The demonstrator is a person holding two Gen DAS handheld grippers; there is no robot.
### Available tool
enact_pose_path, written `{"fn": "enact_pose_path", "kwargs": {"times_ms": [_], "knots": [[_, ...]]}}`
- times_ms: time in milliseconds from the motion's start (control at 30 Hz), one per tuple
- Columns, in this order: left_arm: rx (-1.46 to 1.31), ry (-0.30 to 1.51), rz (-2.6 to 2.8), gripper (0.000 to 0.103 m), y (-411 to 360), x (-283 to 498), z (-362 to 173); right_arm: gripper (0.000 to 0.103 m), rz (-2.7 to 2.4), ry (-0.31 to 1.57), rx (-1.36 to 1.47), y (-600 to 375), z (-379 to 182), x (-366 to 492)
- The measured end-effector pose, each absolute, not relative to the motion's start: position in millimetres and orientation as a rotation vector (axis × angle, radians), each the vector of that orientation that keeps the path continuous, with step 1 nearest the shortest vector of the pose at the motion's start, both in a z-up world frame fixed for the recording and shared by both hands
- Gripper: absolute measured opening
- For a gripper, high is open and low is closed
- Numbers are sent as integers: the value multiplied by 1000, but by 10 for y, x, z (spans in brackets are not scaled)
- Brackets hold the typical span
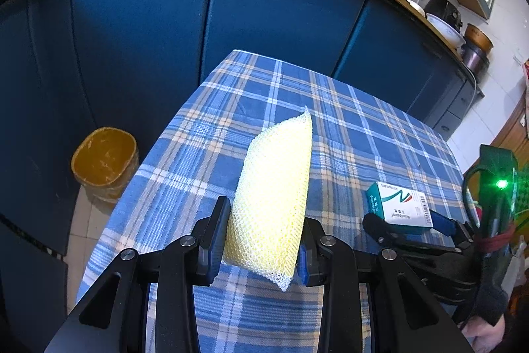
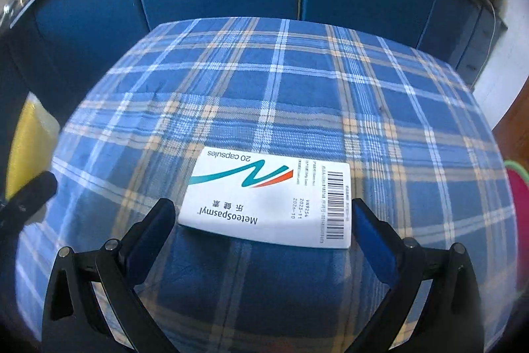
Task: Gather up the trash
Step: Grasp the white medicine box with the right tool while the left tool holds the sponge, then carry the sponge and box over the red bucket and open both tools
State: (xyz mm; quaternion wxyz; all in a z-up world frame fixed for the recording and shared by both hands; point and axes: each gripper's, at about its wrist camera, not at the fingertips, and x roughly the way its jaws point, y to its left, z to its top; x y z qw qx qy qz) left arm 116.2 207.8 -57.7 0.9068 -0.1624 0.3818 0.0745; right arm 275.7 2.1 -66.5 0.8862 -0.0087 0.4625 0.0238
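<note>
Sponge (image 1: 274, 197) clamped between left fingers (image 1: 215, 230); box (image 2: 269, 197) between right fingers (image 2: 155, 227).

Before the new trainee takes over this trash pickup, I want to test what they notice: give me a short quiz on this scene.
1. True or false: the left tool is shut on the yellow mesh sponge.
2. The medicine box is: A) lying on the plaid tablecloth between the open fingers of the right tool; B) lifted clear of the cloth; C) already in the bin.
3. Fill in: the orange bin stands on the ____ beside the table.

Key: 1 true; 2 A; 3 floor.
</note>
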Motion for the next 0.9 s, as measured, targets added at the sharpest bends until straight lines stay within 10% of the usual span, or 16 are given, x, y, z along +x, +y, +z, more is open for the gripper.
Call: {"fn": "enact_pose_path", "kwargs": {"times_ms": [900], "knots": [[-229, 769, -66, 35, 1081, 1309, -281, 92, -28, 835, 288, -1281, -237, 1852]]}}
